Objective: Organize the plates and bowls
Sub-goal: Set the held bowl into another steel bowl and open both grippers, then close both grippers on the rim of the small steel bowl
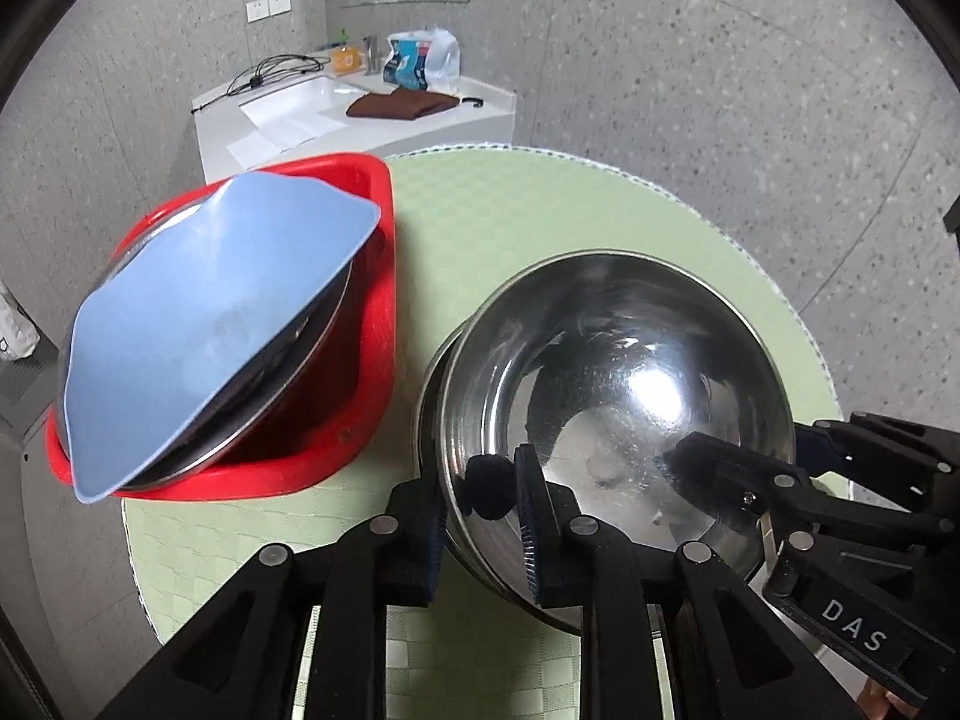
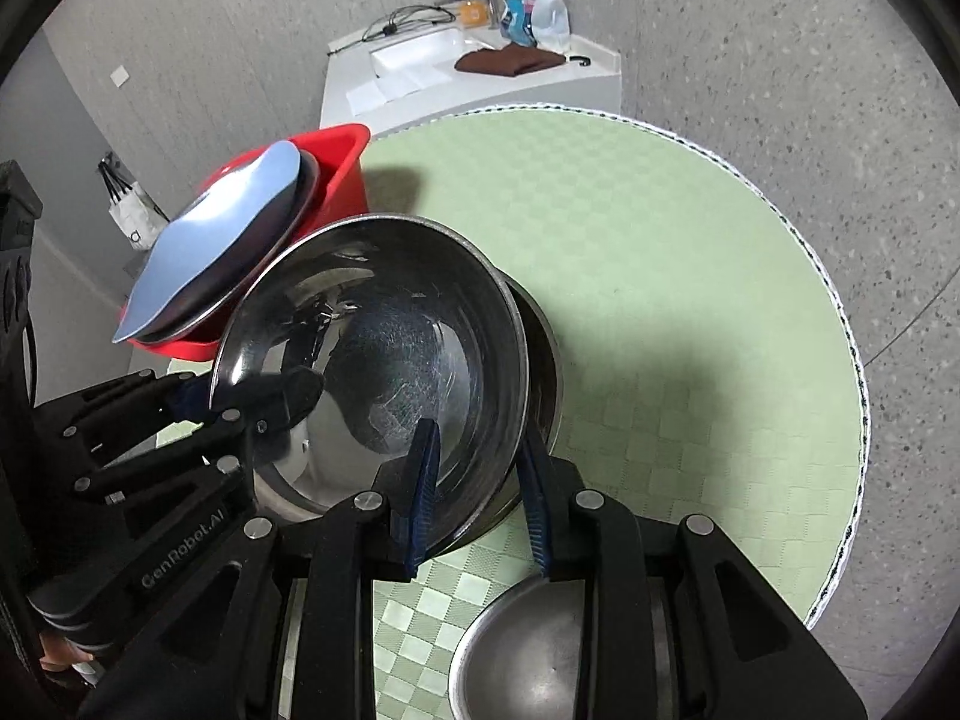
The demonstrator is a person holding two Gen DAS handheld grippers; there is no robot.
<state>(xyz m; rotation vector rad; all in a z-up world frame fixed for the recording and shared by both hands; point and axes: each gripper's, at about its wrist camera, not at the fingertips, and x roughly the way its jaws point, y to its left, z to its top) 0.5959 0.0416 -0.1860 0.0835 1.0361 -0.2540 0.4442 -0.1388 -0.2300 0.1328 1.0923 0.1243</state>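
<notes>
A large steel bowl (image 1: 618, 396) is tilted above a second steel bowl (image 1: 429, 414) on the round green table (image 1: 540, 210). My left gripper (image 1: 483, 510) is shut on its near-left rim, one finger inside, one outside. My right gripper (image 2: 480, 480) is shut on the opposite rim of the same bowl (image 2: 384, 360), and also shows in the left wrist view (image 1: 720, 468). A red tub (image 1: 372, 360) at the left holds steel plates (image 1: 282, 372) leaning under a blue plate (image 1: 210, 324).
A small steel dish (image 2: 528, 654) lies on the table near the right gripper. Behind the table stands a white counter (image 1: 360, 120) with a brown cloth (image 1: 399, 105), cables and bags. The table's right half (image 2: 690, 300) is bare cloth.
</notes>
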